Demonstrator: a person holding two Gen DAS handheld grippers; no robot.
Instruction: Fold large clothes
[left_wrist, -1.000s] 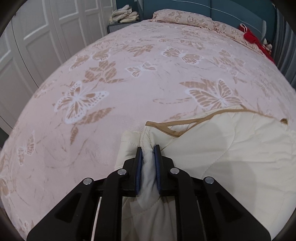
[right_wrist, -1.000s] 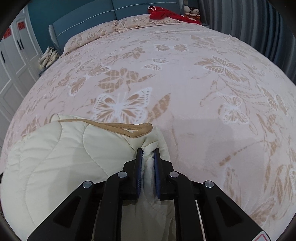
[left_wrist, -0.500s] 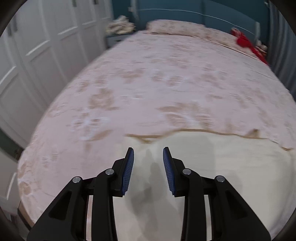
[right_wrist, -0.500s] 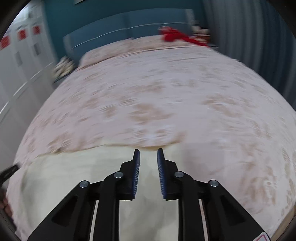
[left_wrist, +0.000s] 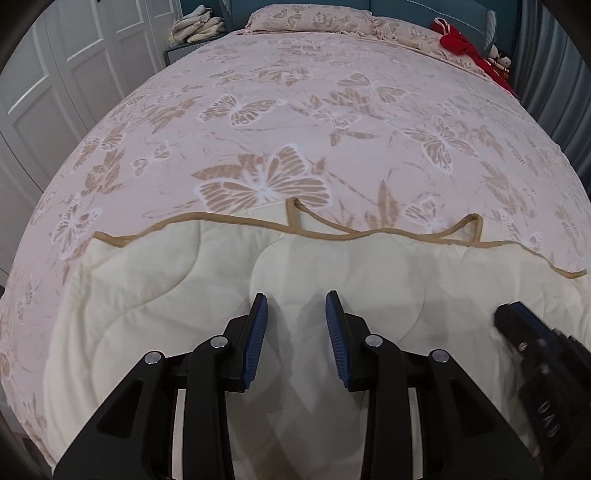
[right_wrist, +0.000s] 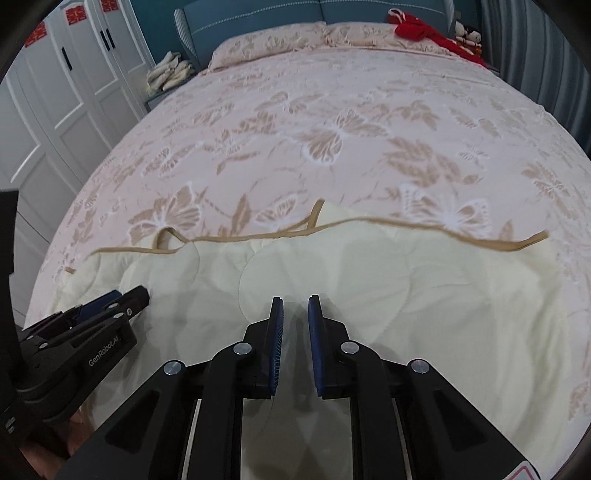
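Note:
A cream quilted blanket (left_wrist: 369, 266) with tan edging lies spread flat on the near end of the bed; it also shows in the right wrist view (right_wrist: 406, 273). My left gripper (left_wrist: 295, 299) is open and empty, raised above the blanket's middle. My right gripper (right_wrist: 295, 301) is open and empty above the blanket too, its jaws a narrower gap apart. The right gripper shows at the lower right of the left wrist view (left_wrist: 532, 332). The left gripper shows at the lower left of the right wrist view (right_wrist: 107, 302).
The bed has a pink butterfly-print cover (left_wrist: 295, 110) and pillows (left_wrist: 306, 16) at the head. Red clothing (left_wrist: 461, 40) lies at the far right. White wardrobe doors (left_wrist: 55, 74) stand on the left. Folded laundry (left_wrist: 195, 26) sits on a bedside stand.
Both grippers let go of the blanket's corners, opened and drew back. The blanket now lies spread flat with its tan edge across the bed.

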